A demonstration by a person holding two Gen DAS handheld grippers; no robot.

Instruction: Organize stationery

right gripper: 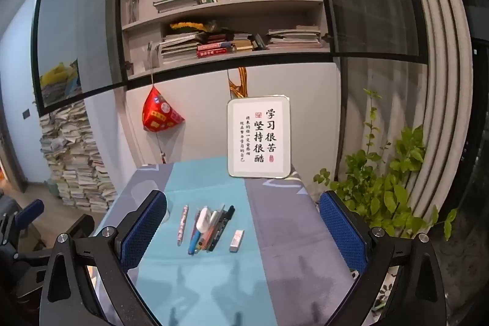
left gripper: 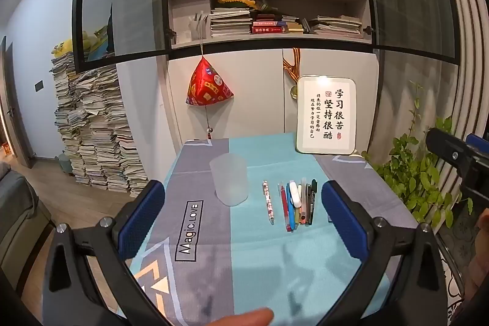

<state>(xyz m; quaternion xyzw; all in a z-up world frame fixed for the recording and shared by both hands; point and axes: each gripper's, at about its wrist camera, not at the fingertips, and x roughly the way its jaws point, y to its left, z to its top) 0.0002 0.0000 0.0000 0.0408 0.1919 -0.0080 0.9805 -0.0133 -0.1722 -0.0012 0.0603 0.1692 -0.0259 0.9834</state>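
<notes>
Pens (left gripper: 298,205) and markers lie bunched side by side on the teal stripe of the tablecloth (left gripper: 275,258), their barrels running near to far, with a white correction-tape dispenser (left gripper: 294,194) resting on top of the bunch. One patterned pen (left gripper: 268,201) lies alone just left of the bunch, apart from it. In the right wrist view a small eraser (right gripper: 237,240) sits just right of the bunch, on the edge between the teal and grey stripes. A frosted translucent cup (left gripper: 229,177) stands upright to the left of the pens, mouth up and apparently empty; it looks like the intended holder, set close so each pen needs only a short carry.

Both grippers hover above the near part of the table, tilted slightly downward toward the stationery. The left gripper (left gripper: 243,222) has its jaws spread wide with nothing between them, framing the cup and the pens. The right gripper (right gripper: 243,229) is likewise fully spread and empty, with the pen bunch and eraser lying beyond its blue pads (right gripper: 342,231). A fingertip (left gripper: 244,318) shows at the near edge of the left view.

Judging from this, no item has been collected yet. The lone patterned pen would be the easiest first pick, since nothing crowds it; the bunched ones may roll or come up in pairs.

A framed calligraphy sign (left gripper: 326,115) leans at the far edge of the table, clear of the work.
</notes>
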